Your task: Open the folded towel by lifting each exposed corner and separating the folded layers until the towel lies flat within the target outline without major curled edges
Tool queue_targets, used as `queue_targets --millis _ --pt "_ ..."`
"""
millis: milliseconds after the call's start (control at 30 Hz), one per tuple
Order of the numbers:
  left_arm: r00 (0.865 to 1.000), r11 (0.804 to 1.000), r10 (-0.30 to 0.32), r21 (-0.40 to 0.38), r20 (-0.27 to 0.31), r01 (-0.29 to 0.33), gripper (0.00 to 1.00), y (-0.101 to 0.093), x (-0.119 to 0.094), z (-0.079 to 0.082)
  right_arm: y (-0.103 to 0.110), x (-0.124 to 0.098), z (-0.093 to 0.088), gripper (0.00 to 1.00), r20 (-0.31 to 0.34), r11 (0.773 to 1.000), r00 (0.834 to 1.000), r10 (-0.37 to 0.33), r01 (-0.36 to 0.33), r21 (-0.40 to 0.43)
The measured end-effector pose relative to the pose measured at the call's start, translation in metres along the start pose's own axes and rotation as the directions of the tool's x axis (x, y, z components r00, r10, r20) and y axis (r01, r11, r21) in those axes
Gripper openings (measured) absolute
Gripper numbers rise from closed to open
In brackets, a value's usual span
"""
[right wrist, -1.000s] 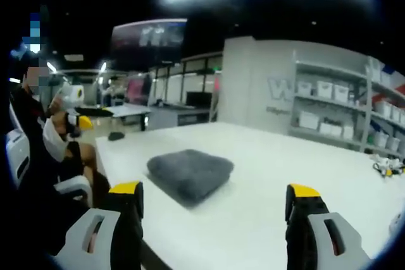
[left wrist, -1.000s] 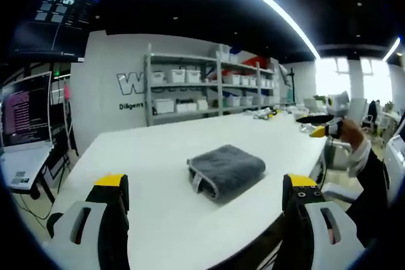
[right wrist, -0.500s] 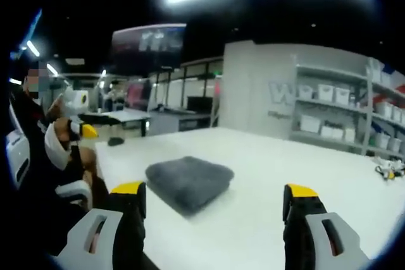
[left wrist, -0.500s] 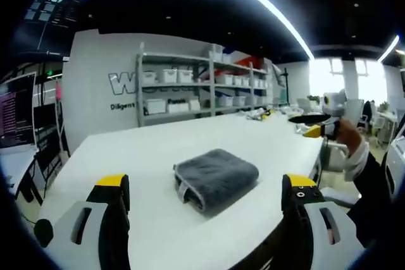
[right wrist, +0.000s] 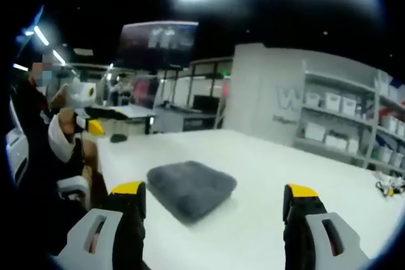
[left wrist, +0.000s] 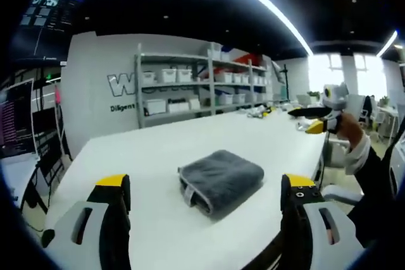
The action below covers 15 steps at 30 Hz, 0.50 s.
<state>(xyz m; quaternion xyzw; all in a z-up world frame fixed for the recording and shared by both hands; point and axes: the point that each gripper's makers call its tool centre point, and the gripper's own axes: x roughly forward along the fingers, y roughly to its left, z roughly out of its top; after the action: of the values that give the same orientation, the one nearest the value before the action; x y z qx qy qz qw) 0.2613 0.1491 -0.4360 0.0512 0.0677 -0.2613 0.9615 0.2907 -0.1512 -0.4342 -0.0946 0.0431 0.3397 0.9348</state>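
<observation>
Both grippers hang spread wide and empty above the near edge of a white table (left wrist: pixel 145 150), and between them, a little further in, lies the folded grey towel (left wrist: pixel 221 181), also seen from the other side (right wrist: pixel 190 188). It is a thick, squarish bundle of several layers, lying flat on the tabletop near the person's edge. In the left gripper view the stacked fold edges and a small pale tag face the left gripper (left wrist: pixel 205 219), with the towel straight ahead between its yellow-tipped jaws and slightly right of centre. In the right gripper view the towel sits ahead and left of centre, closer to the left jaw of the right gripper (right wrist: pixel 212 216). Neither gripper touches the cloth, and both look about equally near it. No target outline can be made out on the table. Judging from this, the unfolding has not begun, and the left gripper faces the exposed layers most directly. Storage shelves (left wrist: pixel 202 86) line the far wall.
</observation>
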Motion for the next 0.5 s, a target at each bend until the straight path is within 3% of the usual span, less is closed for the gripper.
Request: queue_targets --millis 233,500 --pt "1.000 1.000 -0.004 0.010 -0.007 0.004 0.97 -0.003 0.004 -0.002 0.003 0.012 -0.007 0.90 -0.027 1.000 0.999 0.030 -0.030 -0.004" --pt "1.000 1.000 -0.021 0.016 -0.001 0.021 0.97 -0.002 0.014 0.003 0.007 0.021 -0.001 0.90 -0.013 0.998 0.998 0.061 -0.061 -0.022"
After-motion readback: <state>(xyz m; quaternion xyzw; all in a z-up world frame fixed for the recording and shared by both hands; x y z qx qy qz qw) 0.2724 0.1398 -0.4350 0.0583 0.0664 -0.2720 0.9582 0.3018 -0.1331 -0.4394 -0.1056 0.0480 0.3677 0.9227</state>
